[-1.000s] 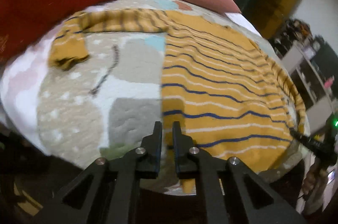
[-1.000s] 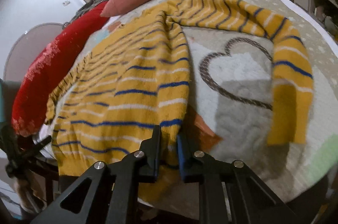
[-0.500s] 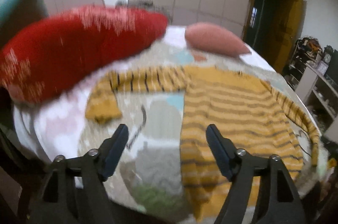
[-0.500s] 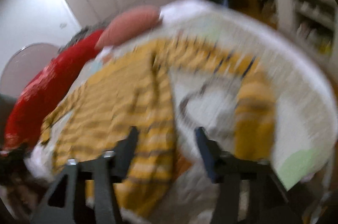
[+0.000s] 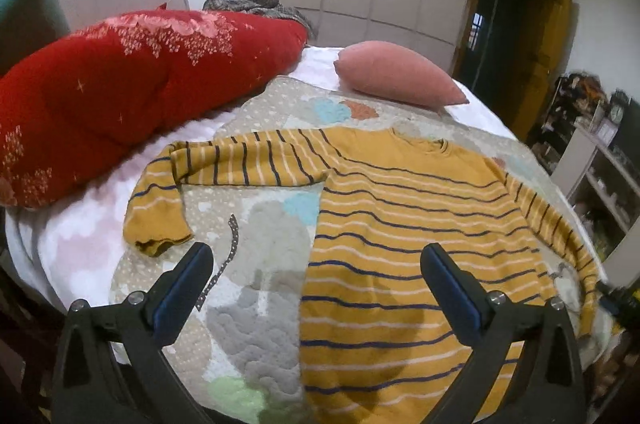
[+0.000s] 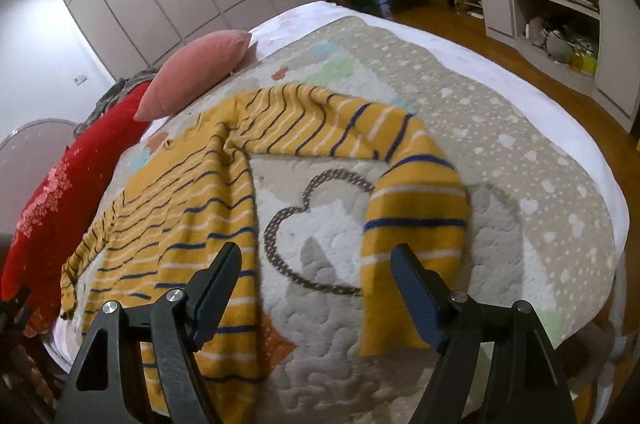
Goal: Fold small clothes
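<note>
Left gripper (image 5: 316, 260) jaws opening wide, nothing between the pads, hovering above the quilt (image 5: 256, 304) just off the sweater's hem edge. Right gripper (image 6: 316, 264) spread apart too, empty, over the bare quilt patch with the heart outline (image 6: 320, 220), between sweater body and sleeve. Yellow striped sweater (image 5: 404, 244) lies flat on the quilt on the bed, body spread, neckline toward the pink pillow (image 5: 396, 80). One sleeve stretches sideways toward the red duvet (image 5: 132, 84) and bends down at the cuff; the other sleeve (image 6: 412, 224) arcs out and hangs toward the near bed edge. Red duvet bunched at the far side, grey knit thing behind it. Shelving unit (image 6: 560, 12) off to the side, wardrobe doors behind.
</note>
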